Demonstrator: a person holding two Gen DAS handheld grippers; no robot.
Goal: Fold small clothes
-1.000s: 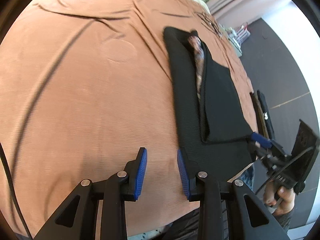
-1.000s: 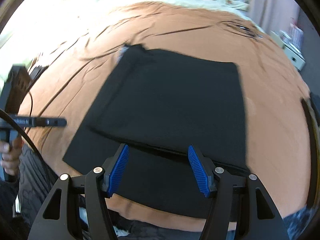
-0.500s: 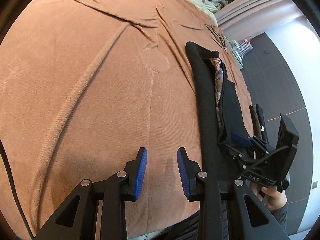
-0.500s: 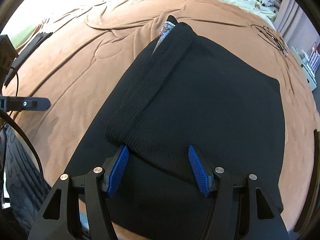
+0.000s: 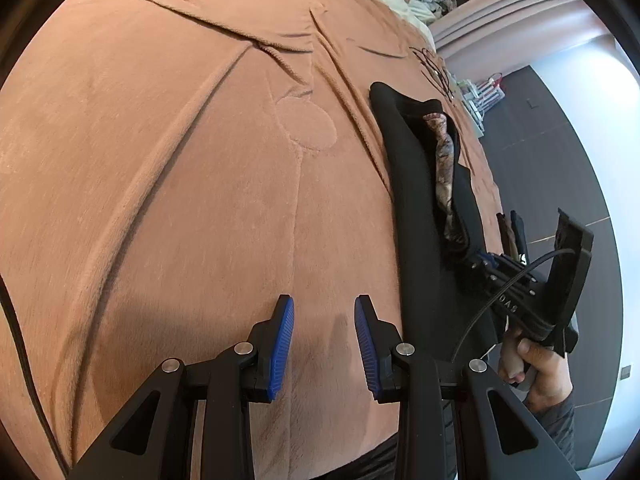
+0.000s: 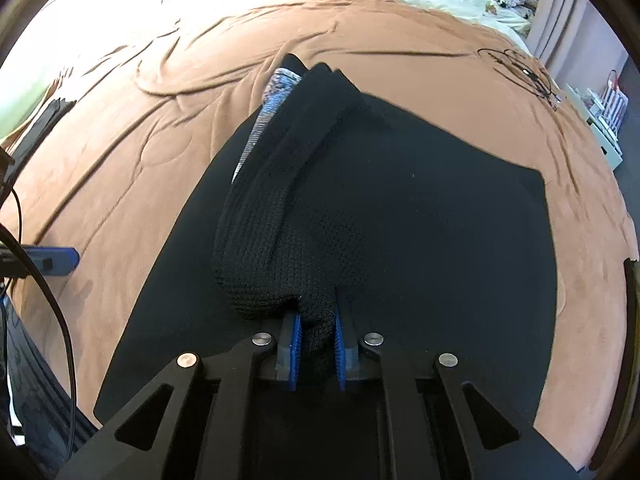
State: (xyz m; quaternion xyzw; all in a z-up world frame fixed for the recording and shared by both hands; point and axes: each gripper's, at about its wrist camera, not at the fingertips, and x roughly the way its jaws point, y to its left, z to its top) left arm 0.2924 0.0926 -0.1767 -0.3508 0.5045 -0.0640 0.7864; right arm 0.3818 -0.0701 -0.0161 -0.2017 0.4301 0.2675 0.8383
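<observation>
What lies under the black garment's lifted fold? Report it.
Under the lifted fold, pinched by the right gripper, more of the black garment lies flat on the brown blanket. A patterned lining peeks out; deeper inside is covered.

Your black garment (image 6: 400,216) is matt, open-weave knit cloth. Under it, the brown blanket (image 5: 180,184) looks like soft, short-napped fleece. Your right tool (image 6: 316,344) has ribbed blue pads (image 6: 295,350) on matt black plastic.

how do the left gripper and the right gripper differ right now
The right gripper is shut on a fold of the black garment, its jaws having just closed; the left gripper is open and empty over the brown blanket. Both have blue pads.
</observation>
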